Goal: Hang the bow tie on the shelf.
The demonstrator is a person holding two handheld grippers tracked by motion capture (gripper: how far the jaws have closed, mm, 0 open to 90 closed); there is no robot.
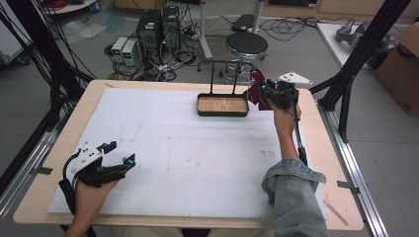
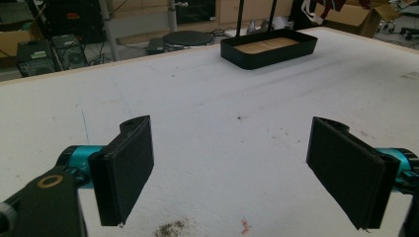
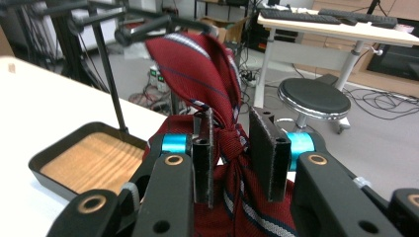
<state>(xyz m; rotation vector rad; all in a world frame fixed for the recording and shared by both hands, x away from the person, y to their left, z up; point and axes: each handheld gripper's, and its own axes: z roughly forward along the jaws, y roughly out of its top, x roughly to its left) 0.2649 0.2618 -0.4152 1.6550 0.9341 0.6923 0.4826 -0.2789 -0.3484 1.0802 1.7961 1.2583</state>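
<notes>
**Tie in my right gripper, at the rack by the far right corner**

Tie (image 3: 217, 84) is the thing in hand, but I start from my side of the table (image 1: 163, 148). Near the front left corner my left gripper (image 1: 121, 165) lies low over the white top, jaws spread wide with nothing between them, well apart from the work.

Across the table, toward the far edge, my right gripper (image 3: 232, 153) is clenched on the tie: the pads pinch the red striped cloth at a gathered, knot-like spot. Below the pinch the cloth hangs down past the jaws; above it a loop rises up and away from me, so the long axis runs roughly upright.

Just beyond and to the left of that loop stands the rack (image 1: 225, 74), its dark bar (image 3: 148, 27) level with the top of the loop, seemingly touching it or just behind it; I cannot tell which. The tray (image 1: 222, 105) sits below the bar, left of my gripper.

I judge the coming move turns on this: the bar lies ahead and slightly above the pinch, and only my right hand is near.
</notes>
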